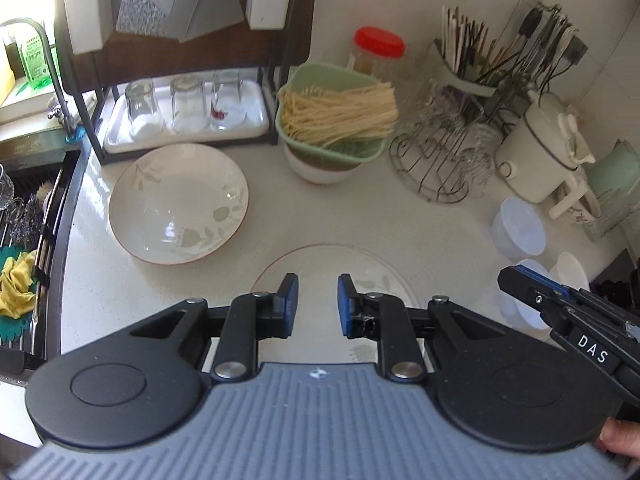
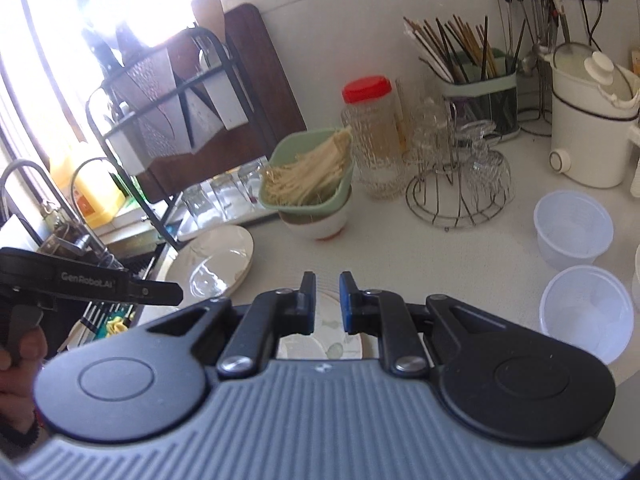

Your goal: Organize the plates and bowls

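Fingers [image 1: 347,300] of both grippers near-closed, grasping nothing. Floral plate [image 1: 178,204] on bench [image 1: 360,220]: glazed, slick, brittle, probably heavy. Best pinched at rim.

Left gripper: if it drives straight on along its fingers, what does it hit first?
Most likely the flat leaf-pattern plate lying on the countertop right beyond the left gripper, whose jaws hold nothing. Depth is unclear through the fisheye.

A green basket of dry noodles [image 1: 338,114] sits at twelve o'clock. A red-lidded jar [image 1: 376,52] stands behind it. Chopsticks in a holder [image 1: 468,56] are at two o'clock. A white kettle [image 1: 538,152] is at three.
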### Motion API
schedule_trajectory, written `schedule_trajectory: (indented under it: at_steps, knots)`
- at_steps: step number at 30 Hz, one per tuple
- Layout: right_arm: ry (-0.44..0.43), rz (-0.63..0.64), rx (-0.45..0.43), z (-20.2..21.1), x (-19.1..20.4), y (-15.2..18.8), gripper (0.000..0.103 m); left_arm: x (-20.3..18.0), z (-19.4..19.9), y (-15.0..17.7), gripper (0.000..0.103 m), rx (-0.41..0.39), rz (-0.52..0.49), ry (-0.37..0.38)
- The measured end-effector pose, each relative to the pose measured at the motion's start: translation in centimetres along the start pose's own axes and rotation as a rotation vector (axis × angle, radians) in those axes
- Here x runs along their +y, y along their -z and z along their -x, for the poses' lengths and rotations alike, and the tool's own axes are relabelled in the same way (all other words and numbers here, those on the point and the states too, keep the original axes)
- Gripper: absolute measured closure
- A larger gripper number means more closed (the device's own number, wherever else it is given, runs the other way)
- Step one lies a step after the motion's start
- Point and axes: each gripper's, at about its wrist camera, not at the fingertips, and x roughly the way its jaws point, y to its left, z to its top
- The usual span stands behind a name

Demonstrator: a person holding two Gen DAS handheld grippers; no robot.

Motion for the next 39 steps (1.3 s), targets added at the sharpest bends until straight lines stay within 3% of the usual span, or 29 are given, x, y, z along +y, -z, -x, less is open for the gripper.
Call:
schedule_trajectory:
  at_steps: [19, 39]
  knots:
    - [0.000, 0.034, -0.034, 4.7, 0.1, -0.2, 0.087, -1.1, 4.6, 2.6, 0.080, -0.087, 0.031, -0.004]
    - [-0.080, 0.113, 0.029, 4.4, 1.4, 1.0, 0.087, 0.7, 6.1, 6.0, 0.080, -0.102, 0.151, -0.073]
